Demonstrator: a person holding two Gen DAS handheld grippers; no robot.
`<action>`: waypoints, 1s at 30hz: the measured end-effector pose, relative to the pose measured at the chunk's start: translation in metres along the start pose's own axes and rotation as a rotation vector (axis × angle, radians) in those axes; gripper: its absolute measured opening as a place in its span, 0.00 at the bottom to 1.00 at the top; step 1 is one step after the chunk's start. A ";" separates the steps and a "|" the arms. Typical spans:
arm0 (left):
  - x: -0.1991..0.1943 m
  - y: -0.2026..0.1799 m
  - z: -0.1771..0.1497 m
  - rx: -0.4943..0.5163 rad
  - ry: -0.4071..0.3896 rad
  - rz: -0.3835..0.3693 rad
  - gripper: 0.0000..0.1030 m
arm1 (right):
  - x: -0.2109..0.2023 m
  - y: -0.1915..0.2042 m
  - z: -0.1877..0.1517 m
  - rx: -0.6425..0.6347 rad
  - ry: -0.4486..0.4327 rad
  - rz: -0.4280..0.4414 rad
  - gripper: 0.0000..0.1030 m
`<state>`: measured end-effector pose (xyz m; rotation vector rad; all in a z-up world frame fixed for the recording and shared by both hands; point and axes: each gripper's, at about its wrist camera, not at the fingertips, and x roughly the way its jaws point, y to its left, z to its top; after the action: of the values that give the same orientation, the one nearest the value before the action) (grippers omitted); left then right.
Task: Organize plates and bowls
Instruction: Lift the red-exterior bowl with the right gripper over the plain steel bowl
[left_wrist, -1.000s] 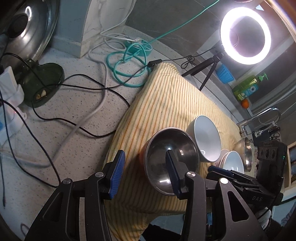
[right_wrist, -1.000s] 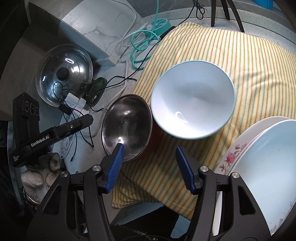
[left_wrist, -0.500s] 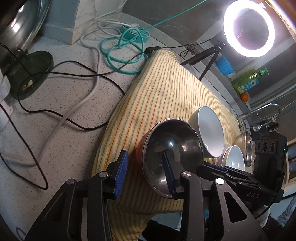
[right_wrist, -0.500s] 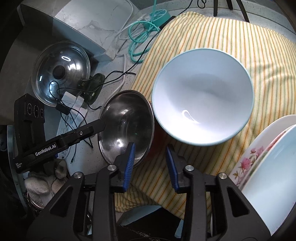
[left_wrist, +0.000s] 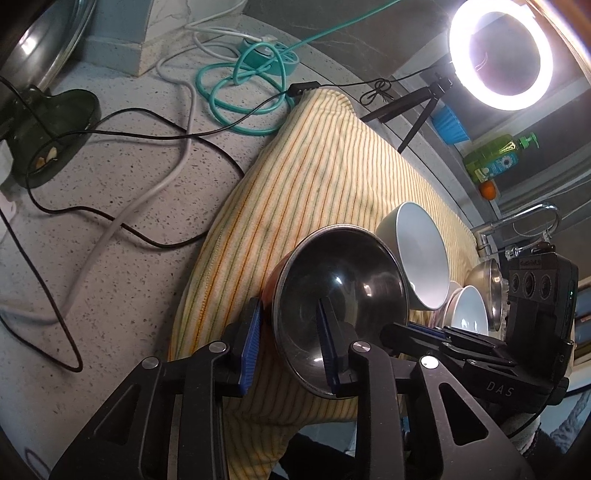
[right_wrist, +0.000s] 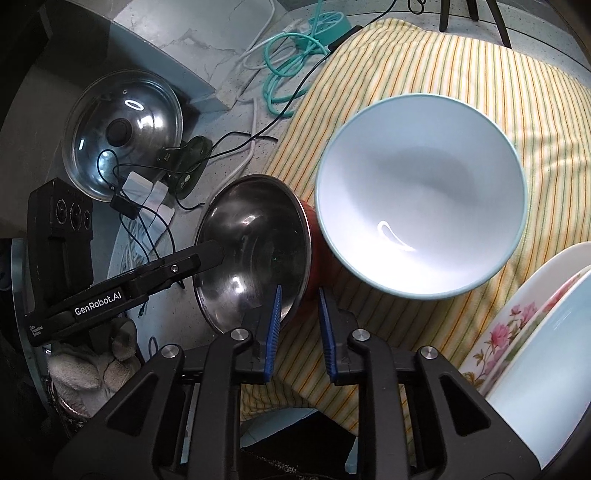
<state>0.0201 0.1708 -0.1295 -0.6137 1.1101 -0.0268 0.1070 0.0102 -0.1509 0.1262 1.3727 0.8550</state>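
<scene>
A steel bowl (left_wrist: 340, 288) with a red outer wall sits on the striped cloth (left_wrist: 321, 166), touching a larger white bowl (right_wrist: 421, 192). My left gripper (left_wrist: 288, 310) straddles the steel bowl's left rim, one finger inside and one outside. Its jaws are closing, with a small gap still showing. My right gripper (right_wrist: 299, 295) straddles the opposite rim of the steel bowl (right_wrist: 255, 243). Its jaws are closing too: the outer pad is at the red wall, the inner one just off the steel. A flowered plate (right_wrist: 506, 325) carrying a white dish (right_wrist: 554, 369) lies at the right.
Black, white and teal cables (left_wrist: 243, 85) trail over the speckled counter left of the cloth. A steel pot lid (right_wrist: 122, 133) leans at the far left. A ring light (left_wrist: 502, 55) on a tripod, a soap bottle (left_wrist: 495, 158) and a faucet (left_wrist: 517, 221) stand behind.
Both grippers' jaws have narrowed. The right gripper has slid left and closer, so the steel bowl's rim now lies between its fingers. The left gripper has kept its place astride the other rim.
</scene>
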 end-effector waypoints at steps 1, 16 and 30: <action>-0.002 0.000 -0.001 -0.001 -0.003 0.002 0.25 | 0.000 0.001 0.000 -0.004 0.002 0.003 0.20; -0.044 -0.040 0.002 0.068 -0.101 0.008 0.25 | -0.047 0.021 -0.001 -0.096 -0.080 -0.023 0.20; -0.018 -0.124 0.013 0.215 -0.087 -0.073 0.25 | -0.116 -0.038 -0.018 0.005 -0.187 -0.069 0.21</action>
<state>0.0572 0.0788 -0.0523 -0.4578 0.9847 -0.1786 0.1140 -0.0925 -0.0827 0.1575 1.1979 0.7624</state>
